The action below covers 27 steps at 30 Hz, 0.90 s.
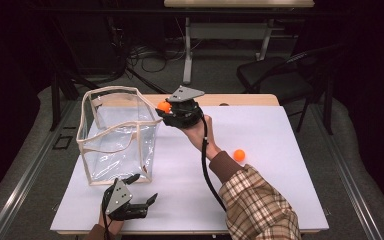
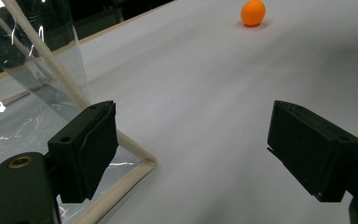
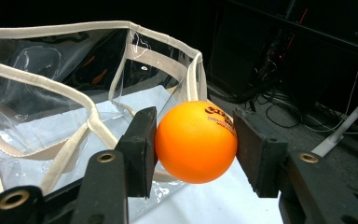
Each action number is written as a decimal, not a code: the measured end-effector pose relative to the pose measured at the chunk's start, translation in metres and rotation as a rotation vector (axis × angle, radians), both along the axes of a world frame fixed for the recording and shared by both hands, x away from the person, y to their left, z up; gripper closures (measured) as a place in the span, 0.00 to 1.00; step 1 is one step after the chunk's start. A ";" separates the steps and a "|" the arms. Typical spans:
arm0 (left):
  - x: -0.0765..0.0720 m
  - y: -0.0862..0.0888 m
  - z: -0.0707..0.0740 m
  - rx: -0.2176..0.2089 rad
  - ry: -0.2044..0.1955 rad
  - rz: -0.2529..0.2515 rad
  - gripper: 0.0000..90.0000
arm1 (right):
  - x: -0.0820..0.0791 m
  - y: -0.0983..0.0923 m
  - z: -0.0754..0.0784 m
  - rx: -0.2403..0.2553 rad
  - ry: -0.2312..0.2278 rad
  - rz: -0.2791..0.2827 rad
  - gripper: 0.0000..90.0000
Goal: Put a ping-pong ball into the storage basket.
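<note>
Item: my right gripper (image 3: 196,142), matte black blocky jaws with brass-ringed screw holes, clamped on a smooth, glossy orange ball (image 3: 196,141) that bears small dark printed lettering near its top. In the high view this gripper (image 1: 166,111) is raised above the table beside the bag's right-hand rim, a grey three-cornered plate on top, a black cable trailing back along my plaid sleeve (image 1: 257,202).

Item: my left gripper (image 2: 191,149), the same flat rectangular black pads, jaws spread wide apart with nothing between them. It sits low at the near edge of the table (image 1: 130,200); the left pad lies just beside the bag's bottom corner.

Item: clear bag (image 1: 117,135), soft transparent plastic, box-shaped and open-topped, edged all round with cream fabric piping and carrying cream strap handles. The walls crease and catch bright glints (image 2: 9,93). It stands upright on the left half of the table, its open mouth facing my right gripper (image 3: 88,74).

Item: second orange ball (image 1: 239,155), round and matte, lying loose on the sheet to the right of my right forearm, well apart from the bag (image 2: 253,12).

Item: table sheet (image 1: 280,130), flat, pale, smooth, over a light wooden tabletop.
</note>
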<state>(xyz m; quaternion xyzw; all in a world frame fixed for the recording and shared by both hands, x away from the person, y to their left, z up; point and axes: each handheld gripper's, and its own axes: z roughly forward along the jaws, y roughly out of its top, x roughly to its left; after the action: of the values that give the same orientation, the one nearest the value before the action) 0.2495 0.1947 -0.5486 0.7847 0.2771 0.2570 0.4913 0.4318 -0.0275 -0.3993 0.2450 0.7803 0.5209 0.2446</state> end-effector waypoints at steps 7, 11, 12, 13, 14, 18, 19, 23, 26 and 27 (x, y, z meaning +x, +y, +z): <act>0.000 0.000 0.000 -0.001 0.001 0.000 0.18 | 0.002 0.004 0.002 -0.002 -0.003 0.004 0.57; 0.000 0.000 0.000 -0.004 0.001 0.000 0.18 | 0.003 0.006 0.003 0.001 -0.007 0.005 0.57; 0.000 0.000 0.000 -0.004 0.001 0.000 0.18 | 0.003 0.007 0.003 0.001 -0.007 0.006 0.57; 0.000 0.000 0.000 -0.004 0.000 -0.001 0.18 | 0.004 0.007 0.003 0.000 -0.009 0.006 0.57; 0.000 0.000 0.000 -0.004 0.000 -0.001 0.18 | 0.004 0.008 0.003 0.001 -0.007 0.006 0.57; 0.000 0.000 0.000 -0.004 0.000 -0.001 0.18 | 0.005 0.009 0.003 0.005 -0.007 0.008 0.57; 0.000 0.000 0.000 -0.003 0.000 -0.001 0.18 | 0.005 0.009 0.003 0.002 -0.005 0.009 0.57; 0.000 0.000 0.000 -0.004 0.000 -0.001 0.18 | 0.006 0.010 0.003 0.008 -0.005 0.009 0.57; 0.000 0.000 0.000 -0.004 0.000 -0.002 0.18 | 0.007 0.011 0.003 0.010 -0.002 0.008 0.56; 0.000 0.000 0.000 -0.004 0.000 -0.002 0.18 | 0.008 0.011 0.003 0.010 -0.004 0.009 0.57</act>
<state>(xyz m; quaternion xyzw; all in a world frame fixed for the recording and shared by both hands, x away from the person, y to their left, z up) 0.2495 0.1945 -0.5487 0.7840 0.2768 0.2561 0.4931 0.4393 -0.0163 -0.3962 0.2419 0.7783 0.5263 0.2424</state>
